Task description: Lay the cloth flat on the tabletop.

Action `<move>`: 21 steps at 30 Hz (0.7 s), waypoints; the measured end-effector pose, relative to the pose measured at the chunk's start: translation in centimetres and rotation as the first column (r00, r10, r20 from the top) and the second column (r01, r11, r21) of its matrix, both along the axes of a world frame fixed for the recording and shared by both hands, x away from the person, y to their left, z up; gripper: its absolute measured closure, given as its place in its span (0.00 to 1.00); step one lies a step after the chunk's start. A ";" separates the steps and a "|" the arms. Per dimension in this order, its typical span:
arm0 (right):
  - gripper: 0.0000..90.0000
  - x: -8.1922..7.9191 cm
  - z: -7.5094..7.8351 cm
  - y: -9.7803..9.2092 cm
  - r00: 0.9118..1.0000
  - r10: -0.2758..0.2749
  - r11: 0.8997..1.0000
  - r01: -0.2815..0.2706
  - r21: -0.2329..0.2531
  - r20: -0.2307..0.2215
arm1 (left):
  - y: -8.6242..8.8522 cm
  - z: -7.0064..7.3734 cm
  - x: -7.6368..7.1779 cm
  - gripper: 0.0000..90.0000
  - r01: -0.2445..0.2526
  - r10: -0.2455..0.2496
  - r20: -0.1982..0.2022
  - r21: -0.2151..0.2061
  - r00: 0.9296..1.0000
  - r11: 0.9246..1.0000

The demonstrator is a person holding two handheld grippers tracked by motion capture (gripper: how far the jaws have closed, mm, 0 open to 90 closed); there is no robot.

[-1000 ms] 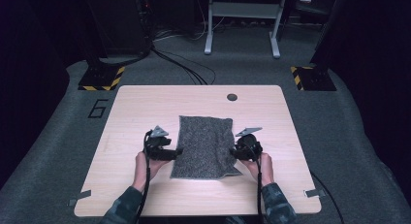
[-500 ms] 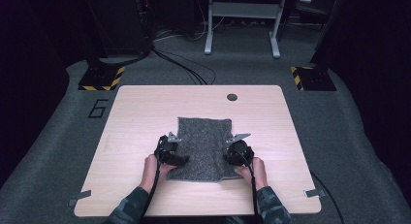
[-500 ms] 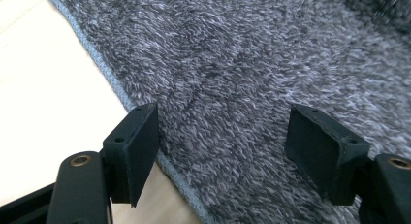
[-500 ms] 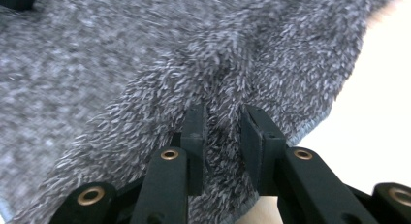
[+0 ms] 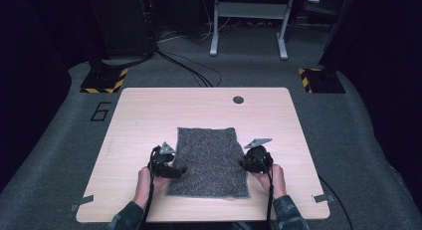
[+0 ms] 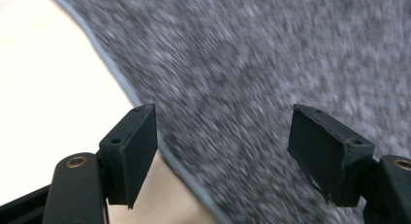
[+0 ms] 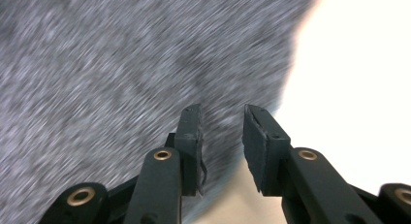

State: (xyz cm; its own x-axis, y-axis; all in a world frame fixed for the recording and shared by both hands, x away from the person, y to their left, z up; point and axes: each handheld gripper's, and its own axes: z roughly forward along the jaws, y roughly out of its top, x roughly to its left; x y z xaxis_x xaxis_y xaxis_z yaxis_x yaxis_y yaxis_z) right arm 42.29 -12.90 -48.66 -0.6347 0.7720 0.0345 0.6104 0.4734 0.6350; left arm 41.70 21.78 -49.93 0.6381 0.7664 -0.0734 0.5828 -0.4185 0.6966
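**Flanking the grey cloth with both claws**

Working from your side of the table (image 5: 134, 110), you have both forearms coming in over the near edge, a hand behind each tool. Your left claw (image 5: 175, 171) sits at the left edge of the grey cloth (image 5: 209, 158), toward its near half. In the left gripper view that claw (image 6: 223, 151) is spread wide, its jaws well apart; the left jaw hangs over the hemmed border of the cloth (image 6: 271, 64) where bare wood begins, the right jaw over the fabric itself. Nothing is between them.

Your right claw (image 5: 245, 164) is at the opposite, right edge of the cloth, at about the same depth. In the right gripper view this claw (image 7: 222, 132) is parted only narrowly, a slim gap showing between the pads, and it holds nothing. It straddles the cloth's (image 7: 121, 64) right border, with pale tabletop to the right of it. Both gripper views are blurred, so whether the jaws touch the fabric cannot be told.

The cloth lies flat and spread as a rough rectangle in the near middle of the table, its near hem close to the table's front edge, slightly wider near you than at its far end.

Beyond the cloth, a small dark round grommet (image 5: 238, 99) sits near the table's far edge. Past that, cables (image 5: 189, 70) trail across the grey floor (image 5: 348, 120).
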 end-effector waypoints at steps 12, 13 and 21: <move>0.85 7.3 -0.9 2.6 0.991 -0.122 0.992 0.120 -0.034 -0.062 | -2.1 -1.0 4.1 0.48 -0.001 0.004 -0.042 0.056 0.999 0.998; 0.91 7.4 -1.0 2.7 0.990 -0.123 0.992 0.121 -0.028 -0.064 | -2.1 -1.2 3.9 0.50 -0.004 0.006 -0.033 0.052 0.999 0.999; 0.98 4.0 2.2 4.8 0.979 -0.101 0.986 0.122 -0.111 0.175 | -2.0 -1.0 2.7 0.54 -0.006 0.009 -0.041 0.058 0.999 0.998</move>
